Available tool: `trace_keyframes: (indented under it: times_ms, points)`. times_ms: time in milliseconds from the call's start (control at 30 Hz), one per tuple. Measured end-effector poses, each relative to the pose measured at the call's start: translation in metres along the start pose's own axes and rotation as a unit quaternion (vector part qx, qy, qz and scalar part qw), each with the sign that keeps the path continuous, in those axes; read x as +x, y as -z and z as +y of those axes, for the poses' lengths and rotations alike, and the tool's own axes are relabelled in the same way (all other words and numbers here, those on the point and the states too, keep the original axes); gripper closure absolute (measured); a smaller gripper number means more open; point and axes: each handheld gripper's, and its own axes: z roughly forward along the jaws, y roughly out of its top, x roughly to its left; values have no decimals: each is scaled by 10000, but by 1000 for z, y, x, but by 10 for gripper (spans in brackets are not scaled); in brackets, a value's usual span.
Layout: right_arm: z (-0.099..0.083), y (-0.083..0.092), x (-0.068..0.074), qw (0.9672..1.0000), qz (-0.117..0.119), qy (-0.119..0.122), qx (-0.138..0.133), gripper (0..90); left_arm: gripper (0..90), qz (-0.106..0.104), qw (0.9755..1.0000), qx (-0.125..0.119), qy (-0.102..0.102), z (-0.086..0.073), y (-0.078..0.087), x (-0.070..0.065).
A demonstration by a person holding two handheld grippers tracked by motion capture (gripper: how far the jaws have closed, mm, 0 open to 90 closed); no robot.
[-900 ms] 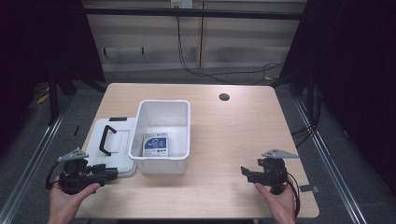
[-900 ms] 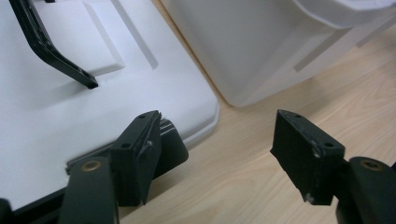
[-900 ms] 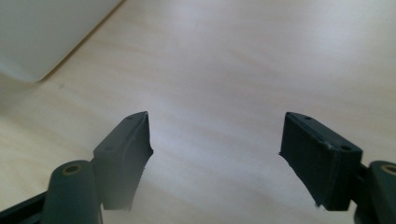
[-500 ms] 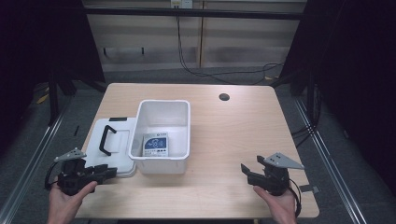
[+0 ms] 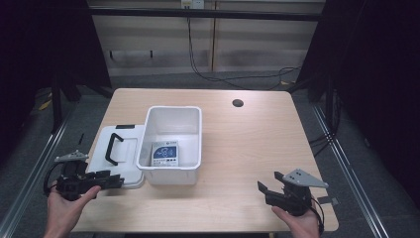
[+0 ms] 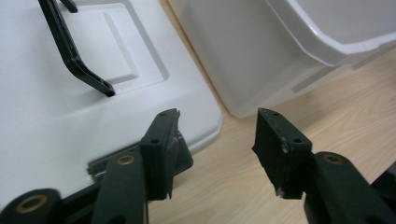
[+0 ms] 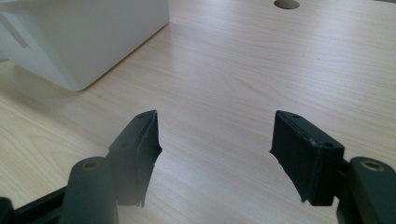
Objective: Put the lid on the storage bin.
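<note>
A white bin [image 5: 194, 130] stands left of the table's middle with a blue and white packet [image 5: 165, 153] lying flat inside. Its white lid [image 5: 128, 144] with a black handle [image 5: 114, 148] lies flat on the table against the bin's left side. My left gripper [image 5: 113, 180] is open at the lid's near corner. In the left gripper view, the left gripper [image 6: 217, 135] has one jaw over the lid [image 6: 56, 112] and the other over bare wood, with the bin [image 6: 261, 51] just beyond. My right gripper [image 5: 262, 189] is open over the table at the near right, nothing between its jaws [image 7: 215, 140].
The wooden table [image 5: 247, 148] has a round cable hole [image 5: 237, 103] at the far right, also visible as a hole [image 7: 286, 3] in the right gripper view. The bin's corner [image 7: 84, 42] is ahead and left of the right gripper. Dark floor and metal rails surround the table.
The right gripper has drawn back a little toward the table's near edge. The left gripper has barely shifted beside the lid. Both stay open.
</note>
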Motion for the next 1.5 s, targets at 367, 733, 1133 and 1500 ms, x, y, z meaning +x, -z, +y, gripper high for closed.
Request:
trace_keyframes:
  times_ms: [367,733,1133,1500]
  points:
    - [1,3,1,9999,-54,-123,-33,272,512,-42,9999,-82,106,17,11,4]
    - [0,0,0,9998,-71,-176,90,232,512,231,9991,249,246,33,15,9]
    - [0,-3,-1,9996,57,-215,156,214,557,606,9955,679,247,66,23,15]
    - [1,-6,1,9994,119,-156,280,210,579,813,9880,1114,694,92,5,32]
